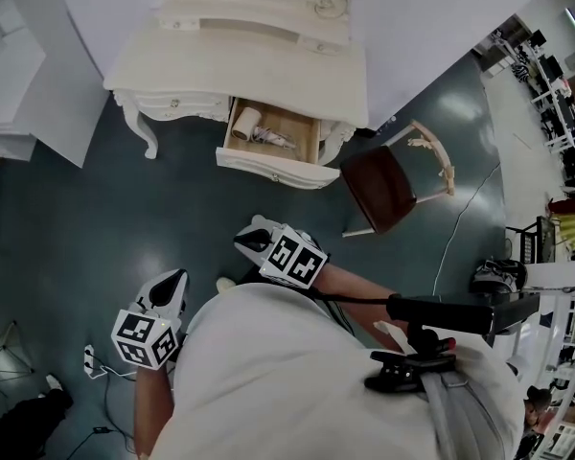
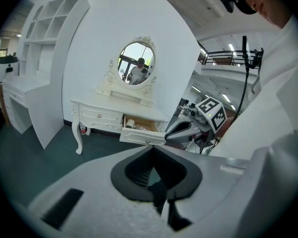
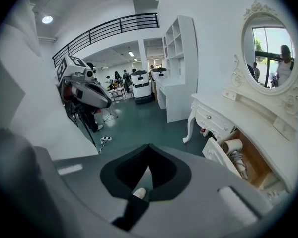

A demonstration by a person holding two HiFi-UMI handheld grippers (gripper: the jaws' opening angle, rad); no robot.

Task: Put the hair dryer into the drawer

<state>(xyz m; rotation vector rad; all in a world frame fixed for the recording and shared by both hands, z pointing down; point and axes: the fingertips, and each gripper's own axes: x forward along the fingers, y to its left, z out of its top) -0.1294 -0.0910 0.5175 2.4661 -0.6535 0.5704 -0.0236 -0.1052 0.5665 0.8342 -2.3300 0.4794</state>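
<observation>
A cream hair dryer (image 1: 252, 126) lies with its coiled cord inside the open drawer (image 1: 268, 168) of a cream dressing table (image 1: 240, 60). The dryer (image 3: 233, 147) also shows in the right gripper view, and small in the left gripper view, where the hair dryer (image 2: 130, 124) rests in the pulled-out drawer (image 2: 139, 136). Both grippers hang well back from the table, over the dark green floor, close to the person's body. My left gripper (image 1: 177, 278) is shut and empty. My right gripper (image 1: 253, 239) is shut too, with nothing in it.
A brown-seated chair (image 1: 383, 188) stands right of the drawer. A white shelf unit (image 1: 19, 75) is at the left. A power strip (image 1: 89, 360) and a cable lie on the floor. An oval mirror (image 2: 137, 63) tops the table.
</observation>
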